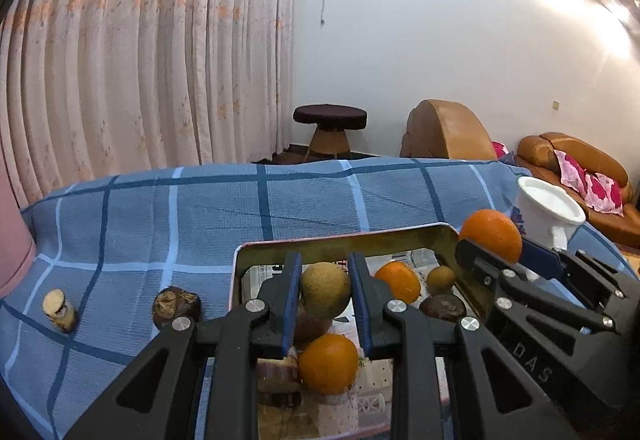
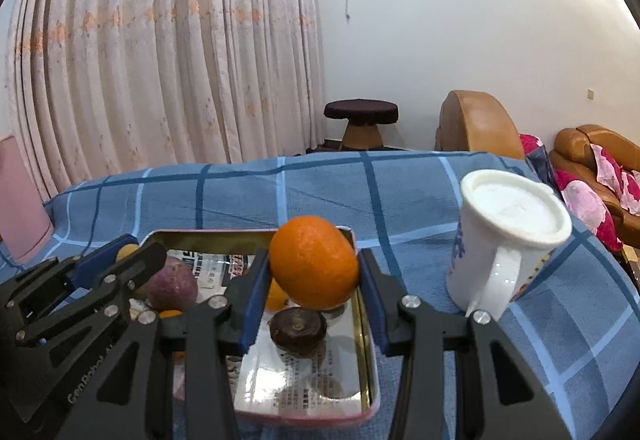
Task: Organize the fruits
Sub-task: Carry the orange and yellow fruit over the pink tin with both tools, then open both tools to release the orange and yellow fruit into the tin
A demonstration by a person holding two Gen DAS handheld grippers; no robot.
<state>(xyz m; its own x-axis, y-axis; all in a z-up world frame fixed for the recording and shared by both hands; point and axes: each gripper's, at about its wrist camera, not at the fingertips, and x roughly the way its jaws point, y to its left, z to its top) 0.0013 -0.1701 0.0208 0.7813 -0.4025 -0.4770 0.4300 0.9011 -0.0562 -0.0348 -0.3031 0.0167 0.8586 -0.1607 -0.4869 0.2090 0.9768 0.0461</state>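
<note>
Blue checked cloth (image 1: 160, 224), gold-walled tin (image 2: 366, 324), bright orange (image 2: 314, 262), white mug (image 2: 500, 252).

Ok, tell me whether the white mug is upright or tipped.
Upside down: the white mug stands inverted on the blue checked cloth, base facing up.

Three round orange citrus fruits are visible: one (image 1: 491, 234) clamped aloft, two more, one (image 1: 399, 281) toward the back and one (image 1: 328, 363) nearer, lying in the single shiny rectangular metal tray (image 1: 344, 240). There are two tan-brown round fruits, a large one (image 1: 325, 290) held between blue pads and a small one (image 1: 440, 279) in the tray. One purplish round fruit (image 2: 171, 289) sits in the tray, beside one dark brown flattish fruit (image 2: 298, 325). On the blue checked cloth (image 1: 200, 216) lie two loose pieces (both hard to identify): one dark wrinkled lump (image 1: 177, 307) and one small pale-topped stub (image 1: 60, 310). One white ceramic mug (image 2: 504, 240) stands there. Two black two-finger grippers, left (image 1: 326, 304) and right (image 2: 314, 276), complete the count.
</note>
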